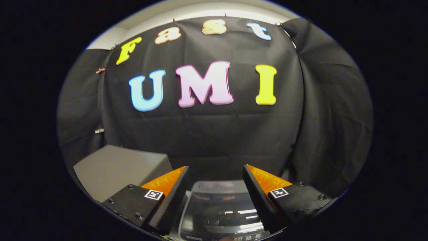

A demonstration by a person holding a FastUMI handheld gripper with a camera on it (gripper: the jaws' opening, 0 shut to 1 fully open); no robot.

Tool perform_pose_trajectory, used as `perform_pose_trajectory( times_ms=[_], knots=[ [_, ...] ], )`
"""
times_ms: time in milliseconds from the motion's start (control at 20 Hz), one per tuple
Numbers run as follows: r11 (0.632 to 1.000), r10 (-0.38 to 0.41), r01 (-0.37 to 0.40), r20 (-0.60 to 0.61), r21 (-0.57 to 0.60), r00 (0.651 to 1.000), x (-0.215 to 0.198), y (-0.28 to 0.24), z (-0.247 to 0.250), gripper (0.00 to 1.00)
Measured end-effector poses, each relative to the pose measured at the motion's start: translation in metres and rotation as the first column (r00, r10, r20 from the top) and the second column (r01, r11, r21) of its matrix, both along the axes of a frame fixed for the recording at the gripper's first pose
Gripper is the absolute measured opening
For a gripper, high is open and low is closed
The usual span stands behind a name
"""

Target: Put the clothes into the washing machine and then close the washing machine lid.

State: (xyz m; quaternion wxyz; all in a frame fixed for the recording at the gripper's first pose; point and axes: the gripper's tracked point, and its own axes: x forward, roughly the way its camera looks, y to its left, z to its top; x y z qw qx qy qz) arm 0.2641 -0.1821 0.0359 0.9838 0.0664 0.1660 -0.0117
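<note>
My gripper (215, 172) stands open, its two fingers (174, 190) spread wide with nothing between them. Below and between the fingers lies the washing machine's lid (219, 209), a dark glossy pane with a light rim that reflects ceiling lights. It appears to lie flat on the machine; whether it is fully down I cannot tell. The gripper hovers above the lid, pointing toward the black cloth wall beyond.
A grey box-like surface (117, 169) sits to the left, beside and beyond the left finger. The black cloth wall (207, 134) hangs close behind the machine and wraps round on both sides.
</note>
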Motion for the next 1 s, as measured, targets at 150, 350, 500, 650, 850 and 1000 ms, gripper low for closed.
perform_pose_trajectory(
  times_ms=[150, 350, 500, 650, 850, 1000],
  knots=[
    [0.998, 0.027, -0.033, 0.126, 0.047, 0.992, -0.001, 0.022, 0.043, 0.99],
    [0.999, 0.045, -0.05, 0.187, 0.022, 0.981, -0.02, 0.045, 0.068, 0.99],
    [0.998, 0.051, -0.058, 0.187, 0.029, 0.981, -0.035, 0.056, 0.07, 0.99],
    [0.998, 0.052, -0.058, 0.165, 0.033, 0.985, -0.044, 0.068, 0.066, 0.99],
    [0.998, 0.046, -0.051, 0.16, 0.029, 0.986, -0.052, 0.072, 0.069, 0.99],
    [0.998, 0.05, -0.054, 0.162, 0.024, 0.986, -0.055, 0.082, 0.072, 0.99]
  ],
)
